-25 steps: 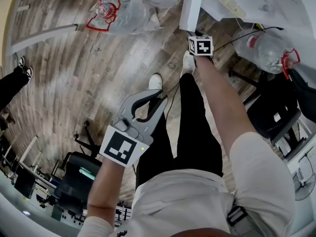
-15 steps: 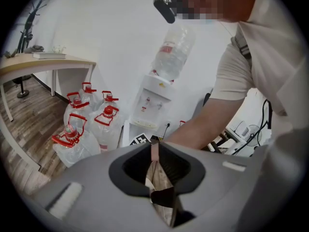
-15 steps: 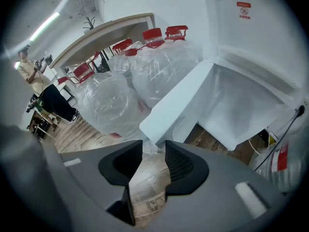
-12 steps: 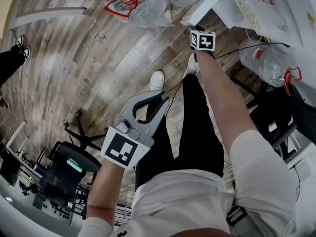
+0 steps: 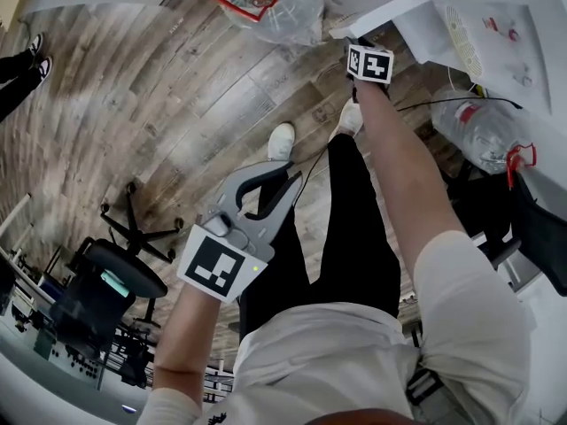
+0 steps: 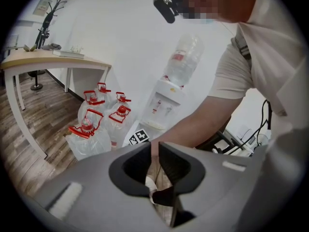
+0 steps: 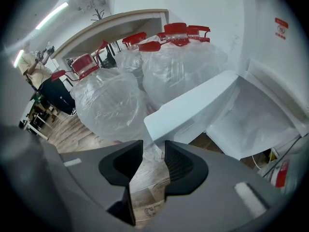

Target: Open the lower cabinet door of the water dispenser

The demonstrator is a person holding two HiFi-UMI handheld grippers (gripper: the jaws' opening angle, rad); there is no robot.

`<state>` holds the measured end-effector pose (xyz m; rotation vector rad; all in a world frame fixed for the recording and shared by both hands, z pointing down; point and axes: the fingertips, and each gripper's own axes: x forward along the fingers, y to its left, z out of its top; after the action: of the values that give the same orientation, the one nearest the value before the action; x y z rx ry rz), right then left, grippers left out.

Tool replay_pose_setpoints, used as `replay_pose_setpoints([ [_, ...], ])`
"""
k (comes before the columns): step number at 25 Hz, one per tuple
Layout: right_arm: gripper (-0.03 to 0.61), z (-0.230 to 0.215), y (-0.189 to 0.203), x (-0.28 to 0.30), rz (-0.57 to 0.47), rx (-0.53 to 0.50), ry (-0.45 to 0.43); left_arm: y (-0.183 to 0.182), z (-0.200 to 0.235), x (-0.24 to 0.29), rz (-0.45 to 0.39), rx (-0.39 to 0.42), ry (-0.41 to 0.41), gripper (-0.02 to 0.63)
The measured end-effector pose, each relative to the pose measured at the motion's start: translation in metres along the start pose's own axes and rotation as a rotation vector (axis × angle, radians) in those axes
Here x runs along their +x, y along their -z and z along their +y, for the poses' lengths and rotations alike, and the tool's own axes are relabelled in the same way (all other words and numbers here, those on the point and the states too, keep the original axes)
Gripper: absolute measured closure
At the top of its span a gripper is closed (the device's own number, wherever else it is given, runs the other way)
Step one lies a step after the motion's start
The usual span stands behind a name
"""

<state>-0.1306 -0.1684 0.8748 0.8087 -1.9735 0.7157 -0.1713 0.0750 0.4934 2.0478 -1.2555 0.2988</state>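
Observation:
The white lower cabinet door of the water dispenser stands swung out, and the bare white cabinet inside shows behind it. My right gripper points down at the floor just short of the door's free lower corner. Its jaws are closing with nothing between them, and the pads touch nothing. In the head view its marker cube sits right below the open door. My left gripper hangs by the person's legs, far from the door, jaws almost together and empty.
Several bagged water bottles with red caps stand on the wood floor left of the door. Another bottle and cables lie to the right. An office chair is at lower left, another person's feet at far left.
The cabinet door has swung wider, from edge-on to broadside. My right gripper has moved with it toward the upper right. The left gripper has hardly shifted in the picture.

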Motion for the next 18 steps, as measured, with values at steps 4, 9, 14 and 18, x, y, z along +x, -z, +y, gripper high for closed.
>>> replay_pose_setpoints([
  [4,0.437,0.002,0.001,0.000,0.012,-0.033,0.013,0.001,0.004,-0.007,-0.011,-0.016,-0.005,0.557],
  [9,0.436,0.007,0.005,-0.005,0.029,-0.031,-0.047,0.001,0.007,-0.011,-0.002,-0.028,-0.011,0.557],
  [14,0.436,0.019,0.003,-0.037,0.015,-0.048,-0.087,-0.016,0.004,-0.021,-0.023,0.034,-0.001,0.557],
  [18,0.437,0.027,0.012,-0.081,0.004,-0.083,-0.112,-0.031,-0.011,-0.032,-0.031,0.088,0.029,0.557],
])
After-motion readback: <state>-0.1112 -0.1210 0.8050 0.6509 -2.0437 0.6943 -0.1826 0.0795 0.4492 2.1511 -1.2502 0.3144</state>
